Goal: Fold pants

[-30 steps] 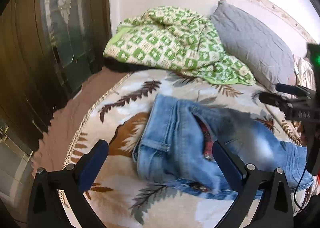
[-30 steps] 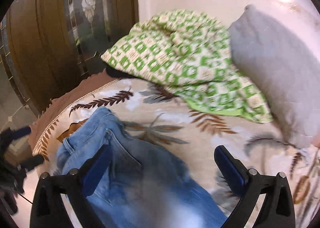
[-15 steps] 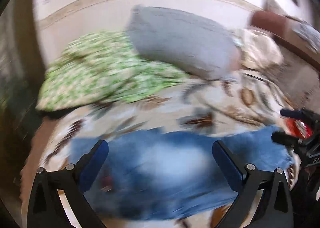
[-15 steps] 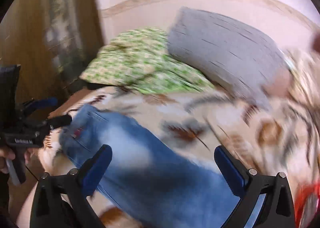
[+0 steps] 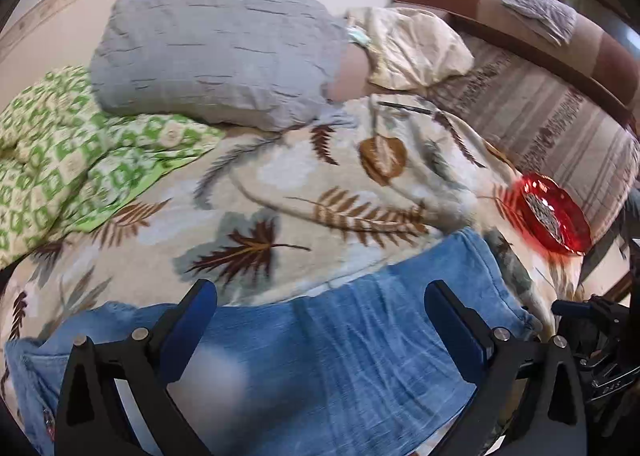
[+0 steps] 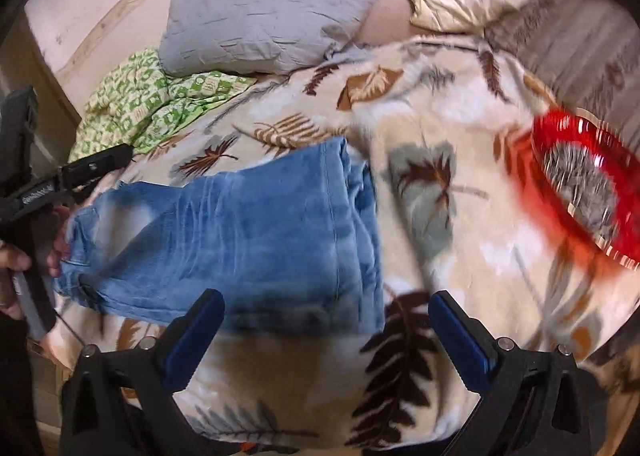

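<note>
Light blue jeans (image 5: pixel 340 356) lie stretched across a leaf-print blanket (image 5: pixel 320 184) on a bed. In the left wrist view my left gripper (image 5: pixel 320 308) hovers open over the middle of the jeans, holding nothing. The right wrist view shows the jeans (image 6: pixel 248 232) running left from their hem end, with my right gripper (image 6: pixel 326 312) open just in front of that end, nothing between its fingers. A hand (image 6: pixel 12 260) holds the left gripper (image 6: pixel 100 172) over the waist end. The right gripper (image 5: pixel 576 306) shows at the right edge of the left wrist view.
A grey pillow (image 5: pixel 216 56) and a green checked quilt (image 5: pixel 80 152) lie at the back. A cream pillow (image 5: pixel 408 44) leans on a striped brown headboard (image 5: pixel 560 108). A red dish (image 6: pixel 588 184) with something grey in it sits on the blanket right of the jeans.
Both views have swung right, from the wardrobe side toward the headboard and red dish. The jeans, crumpled a second ago, now lie spread out flat. Both grippers stay open.
</note>
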`<state>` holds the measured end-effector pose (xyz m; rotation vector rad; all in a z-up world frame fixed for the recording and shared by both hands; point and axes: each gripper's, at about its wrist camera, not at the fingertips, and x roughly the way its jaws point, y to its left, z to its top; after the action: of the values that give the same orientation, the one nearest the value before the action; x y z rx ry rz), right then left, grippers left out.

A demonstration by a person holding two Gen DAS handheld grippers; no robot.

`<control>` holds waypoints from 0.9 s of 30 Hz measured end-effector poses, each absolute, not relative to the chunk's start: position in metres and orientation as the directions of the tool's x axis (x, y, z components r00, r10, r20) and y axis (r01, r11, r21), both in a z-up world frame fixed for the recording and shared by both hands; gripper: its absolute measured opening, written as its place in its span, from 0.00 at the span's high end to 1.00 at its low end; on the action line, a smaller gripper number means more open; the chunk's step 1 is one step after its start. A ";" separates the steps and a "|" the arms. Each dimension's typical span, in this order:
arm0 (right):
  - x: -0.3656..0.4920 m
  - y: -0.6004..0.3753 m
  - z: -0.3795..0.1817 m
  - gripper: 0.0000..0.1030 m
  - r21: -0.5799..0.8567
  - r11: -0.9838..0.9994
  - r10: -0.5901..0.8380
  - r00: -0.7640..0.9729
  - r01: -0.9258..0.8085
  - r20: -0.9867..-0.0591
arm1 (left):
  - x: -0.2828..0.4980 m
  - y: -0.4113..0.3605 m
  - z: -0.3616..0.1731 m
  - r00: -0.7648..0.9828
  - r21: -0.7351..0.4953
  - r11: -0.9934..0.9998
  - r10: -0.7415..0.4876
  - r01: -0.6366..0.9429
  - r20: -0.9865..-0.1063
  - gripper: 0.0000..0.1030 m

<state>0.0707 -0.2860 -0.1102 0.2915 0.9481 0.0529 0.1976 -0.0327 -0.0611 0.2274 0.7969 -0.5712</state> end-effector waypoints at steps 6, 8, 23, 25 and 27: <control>0.066 -0.286 -0.130 0.00 0.422 0.901 0.302 0.562 0.095 -0.770 | 0.195 -0.031 -0.070 0.537 -0.014 0.816 -0.393 0.577 -0.747 0.00; 0.069 -0.285 -0.141 0.01 0.464 0.877 0.333 0.543 0.121 -0.771 | 0.194 -0.027 -0.072 0.535 -0.015 0.819 -0.388 0.573 -0.750 0.00; 0.074 -0.297 -0.178 0.84 0.645 0.736 0.409 0.623 0.207 -0.667 | 0.202 -0.067 -0.052 0.449 0.004 0.726 -0.421 0.688 -0.788 0.00; 0.070 -0.298 -0.181 0.84 0.658 0.725 0.413 0.638 0.202 -0.650 | 0.202 -0.097 -0.054 0.401 0.021 0.657 -0.434 0.753 -0.806 0.00; 0.070 -0.299 -0.184 0.83 0.664 0.722 0.414 0.647 0.195 -0.640 | 0.204 -0.126 -0.061 0.310 -0.013 0.585 -0.448 0.811 -0.839 0.00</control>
<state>0.0700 -0.2986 -0.1840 0.7789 0.8802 0.1399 0.2041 -0.1260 -0.0606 0.4591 0.9232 -0.8709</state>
